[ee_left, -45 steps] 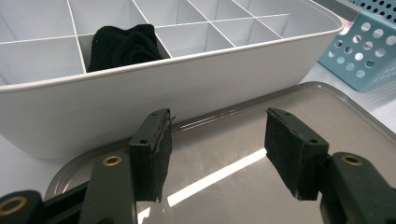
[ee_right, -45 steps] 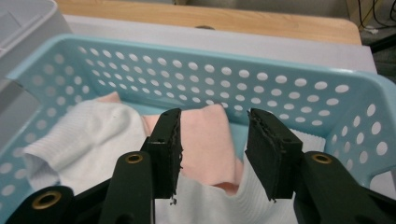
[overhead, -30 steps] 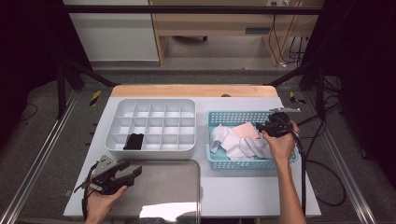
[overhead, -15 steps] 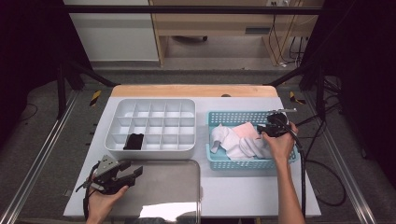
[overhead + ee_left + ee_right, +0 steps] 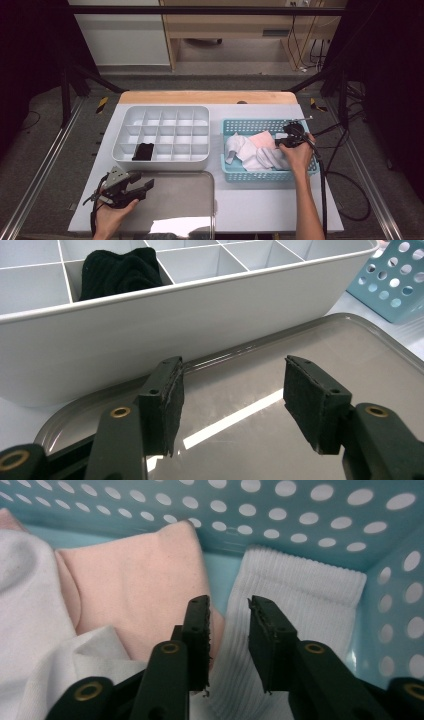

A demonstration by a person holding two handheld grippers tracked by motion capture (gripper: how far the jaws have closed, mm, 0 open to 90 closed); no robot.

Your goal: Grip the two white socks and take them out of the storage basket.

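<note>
Right hand-held gripper [image 5: 284,141] is down in the teal basket [image 5: 245,175] at the tabletop's right side, jaws narrow and just been closing, straddling the ribbed white sock [image 5: 300,595] beside the pink sock [image 5: 140,595]; pads not yet pressing. Left hand-held gripper [image 5: 142,189] hovers wide and empty over the metal tray [image 5: 190,200] at the near edge. Black sock [image 5: 143,151] sits in the white divided organizer's [image 5: 165,159] near row.

White ribbed sock [image 5: 295,615]: lower part hidden behind the jaws in the right gripper view. Pink sock [image 5: 145,595]: partly covered by white cloth [image 5: 30,610]. Metal tray [image 5: 175,200]: near edge cut off.
</note>
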